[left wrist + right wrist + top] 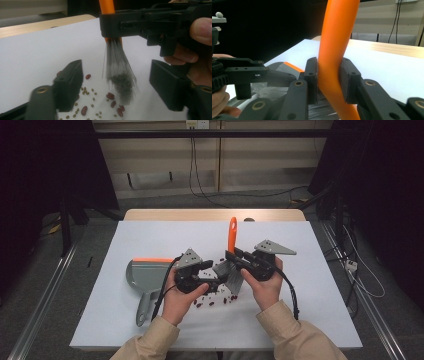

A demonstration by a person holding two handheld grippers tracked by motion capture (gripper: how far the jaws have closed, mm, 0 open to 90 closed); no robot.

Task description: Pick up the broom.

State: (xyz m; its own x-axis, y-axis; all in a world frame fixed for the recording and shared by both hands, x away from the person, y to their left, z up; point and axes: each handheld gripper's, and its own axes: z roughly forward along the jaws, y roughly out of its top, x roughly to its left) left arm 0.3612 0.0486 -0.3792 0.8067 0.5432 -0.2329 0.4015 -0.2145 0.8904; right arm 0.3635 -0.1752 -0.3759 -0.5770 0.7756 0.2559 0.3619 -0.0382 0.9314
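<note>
The orange handle of a brush [335, 50] is pinched between the jaws of the right gripper [329, 82], both pads pressed flat against it just above the point where the bristles begin. Below those jaws, the grey bristles [120, 72] hang down and fan out, their tips touching or just above the white table surface [37, 62]; which of the two cannot be told.

The left gripper [116, 87] is held with its jaws spread, one on either side of the bristles, and no pad is seen touching them. The bristles sit roughly midway in the gap, so a closing on them appears to be in preparation, though nothing is gripped yet.

Directly under and between the left jaws, scattered beans [110, 96] lie on the table: dark red ones and smaller green ones, loose and spread apart rather than gathered into a heap. In the high view the beans [215, 300] are seen just in front of both grippers, towards the person.

Further out, to the left of the left gripper [197, 275], a grey dustpan [145, 277] with an orange edge lies flat, well apart from the beans, and no beans can be made out in it.

The job is judged to be at an early stage: the brush is taken up, but the beans are not yet swept together, and the dustpan is not yet brought to them.
</note>
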